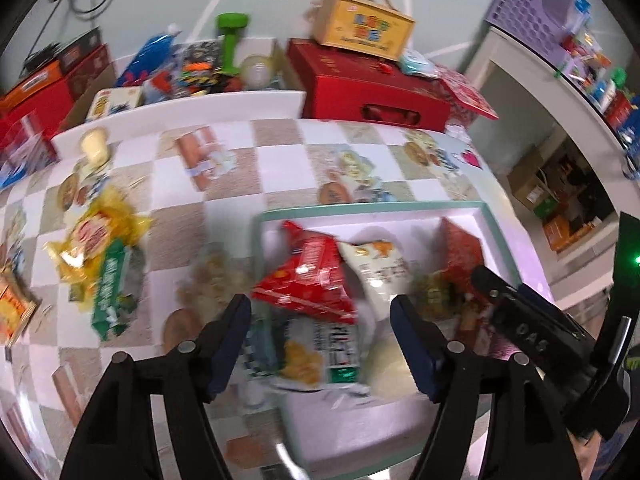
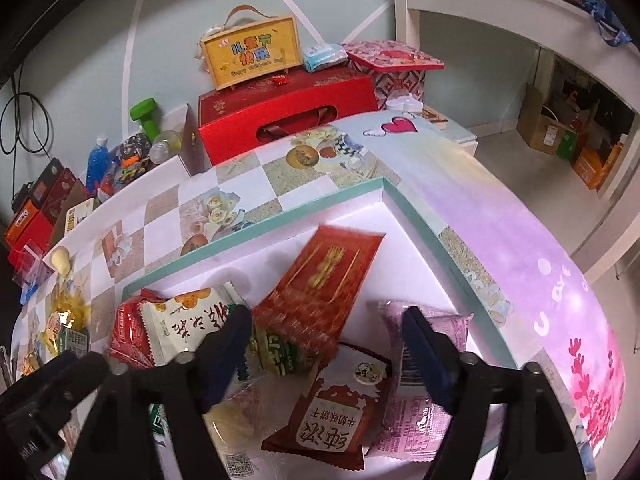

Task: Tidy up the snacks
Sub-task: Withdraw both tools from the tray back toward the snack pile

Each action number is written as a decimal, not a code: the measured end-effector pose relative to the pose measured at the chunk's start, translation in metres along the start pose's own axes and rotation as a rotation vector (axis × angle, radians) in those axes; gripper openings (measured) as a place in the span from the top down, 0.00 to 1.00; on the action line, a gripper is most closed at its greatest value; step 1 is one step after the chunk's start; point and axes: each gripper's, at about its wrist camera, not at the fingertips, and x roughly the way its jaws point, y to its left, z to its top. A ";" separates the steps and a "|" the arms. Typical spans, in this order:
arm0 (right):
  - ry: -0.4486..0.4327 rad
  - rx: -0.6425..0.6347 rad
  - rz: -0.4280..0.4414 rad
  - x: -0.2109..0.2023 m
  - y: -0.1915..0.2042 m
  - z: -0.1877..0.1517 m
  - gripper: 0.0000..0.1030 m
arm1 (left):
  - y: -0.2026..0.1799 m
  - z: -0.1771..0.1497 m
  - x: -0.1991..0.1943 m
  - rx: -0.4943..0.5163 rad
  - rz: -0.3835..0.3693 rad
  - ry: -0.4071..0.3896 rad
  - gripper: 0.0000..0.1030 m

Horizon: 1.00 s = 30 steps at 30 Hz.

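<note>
A white tray with a teal rim (image 1: pixel 360 211) (image 2: pixel 256 232) holds several snack packs. In the left wrist view my left gripper (image 1: pixel 320 340) is open above a red pack (image 1: pixel 312 276) and a white pack (image 1: pixel 380 268) in the tray. In the right wrist view my right gripper (image 2: pixel 326 344) is open and empty above a red flat packet (image 2: pixel 324 280), a dark red biscuit pack (image 2: pixel 336 412) and a pink pack (image 2: pixel 424 360). A yellow pack (image 1: pixel 96 236) and a green pack (image 1: pixel 112 288) lie on the checked tablecloth (image 1: pixel 240 208), left of the tray.
A red gift box (image 1: pixel 372 84) (image 2: pixel 288 116) with a yellow carry box (image 1: pixel 360 24) (image 2: pixel 252 52) on it stands at the table's back. More boxes, a green dumbbell (image 1: pixel 232 36) and bottles sit back left. A white shelf unit (image 2: pixel 500 4) is at the right.
</note>
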 end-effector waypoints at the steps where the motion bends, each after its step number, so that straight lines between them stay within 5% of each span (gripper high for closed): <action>1: 0.005 0.002 0.002 0.001 0.000 0.000 0.15 | 0.006 -0.001 0.000 -0.011 0.016 0.003 0.21; 6: 0.011 0.004 0.014 0.001 0.004 -0.002 0.00 | 0.033 -0.011 0.000 -0.059 0.070 0.013 0.20; 9: 0.001 -0.012 0.022 -0.001 0.011 -0.002 0.00 | 0.044 -0.016 -0.002 -0.069 0.091 0.002 0.09; 14: -0.010 -0.044 0.023 -0.004 0.024 -0.004 0.00 | 0.059 -0.018 -0.012 -0.083 0.108 -0.048 0.09; 17: -0.017 -0.058 0.043 -0.005 0.032 -0.005 0.00 | 0.069 -0.018 -0.016 -0.100 0.116 -0.083 0.00; 30: -0.013 -0.073 0.113 -0.004 0.071 -0.017 0.00 | 0.094 -0.014 -0.024 -0.124 0.085 -0.141 0.00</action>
